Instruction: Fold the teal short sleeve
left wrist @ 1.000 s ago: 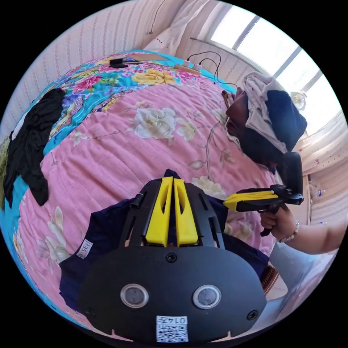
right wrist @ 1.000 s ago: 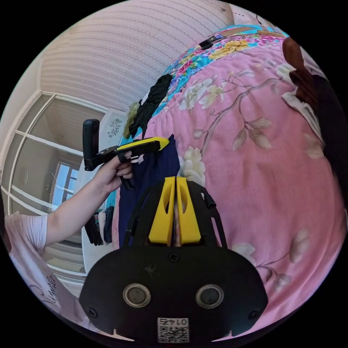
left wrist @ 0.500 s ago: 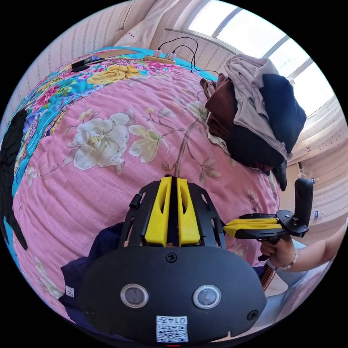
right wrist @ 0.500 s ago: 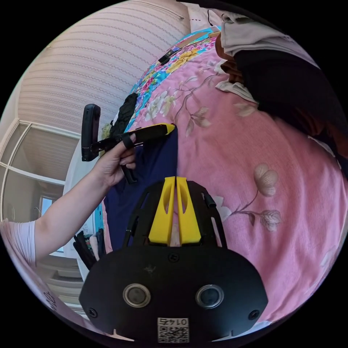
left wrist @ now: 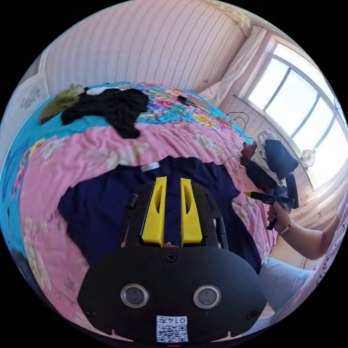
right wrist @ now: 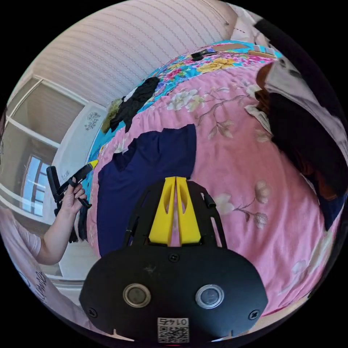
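The short sleeve (left wrist: 108, 203), which looks dark navy here, now lies spread flat on the pink floral bed cover (left wrist: 72, 152), where a second ago it hung bunched between the two claws. The left claw (left wrist: 171, 181) has let go: its yellow jaws stand apart with nothing between them, hovering above the middle of the shirt, whose collar lies just beyond the jaw tips. The right claw (right wrist: 175, 179) has its jaws closed together and empty; half a second ago they were closed the same way. The shirt now lies ahead of it and to its left, apart from it. In the left gripper view the right claw (left wrist: 250, 194) sits off the shirt's edge, in front of a heap of clothes (left wrist: 270, 159). A black garment (left wrist: 108, 105) lies on the bed beyond the shirt.
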